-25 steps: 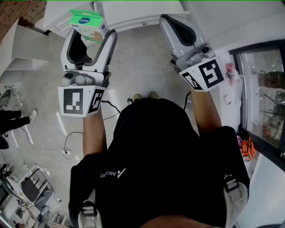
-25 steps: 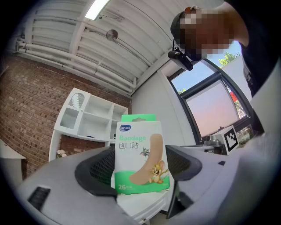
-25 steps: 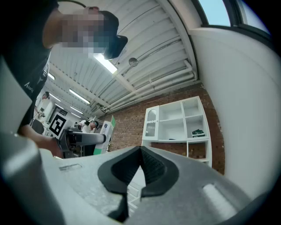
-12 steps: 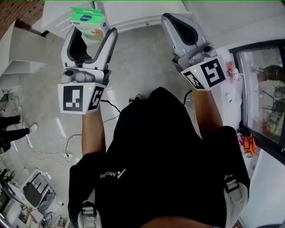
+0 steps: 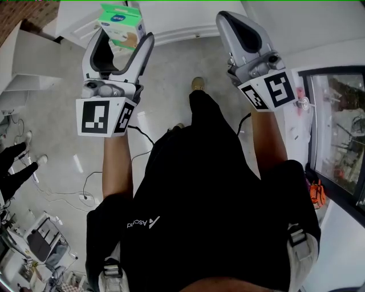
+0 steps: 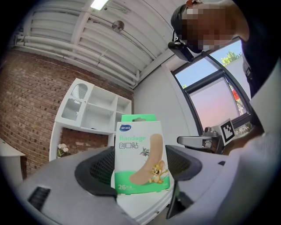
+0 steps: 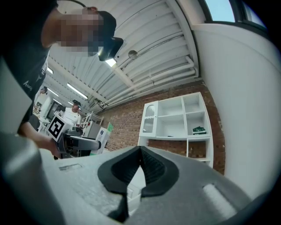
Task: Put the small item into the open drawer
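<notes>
The small item is a green and white bandage box (image 5: 121,21) with a cartoon plaster printed on it (image 6: 139,154). My left gripper (image 5: 124,35) is shut on it, its dark pads (image 6: 99,169) pressing the box's lower half from both sides, and it holds the box upright in the air. My right gripper (image 5: 229,21) is raised beside it at the same height, its pads (image 7: 151,169) closed together on nothing. White furniture (image 5: 171,17) lies ahead at the top of the head view. I cannot make out an open drawer.
A white shelf unit (image 6: 92,110) stands against a brick wall, with a green box (image 7: 199,130) on one shelf. A window (image 5: 336,131) is at the right. Cables (image 5: 85,188) run over the grey floor. Other people (image 7: 74,110) stand at the left.
Both grippers have moved forward, the box still held in the left one. The person has stepped ahead; one shoe now shows in front of the body.
</notes>
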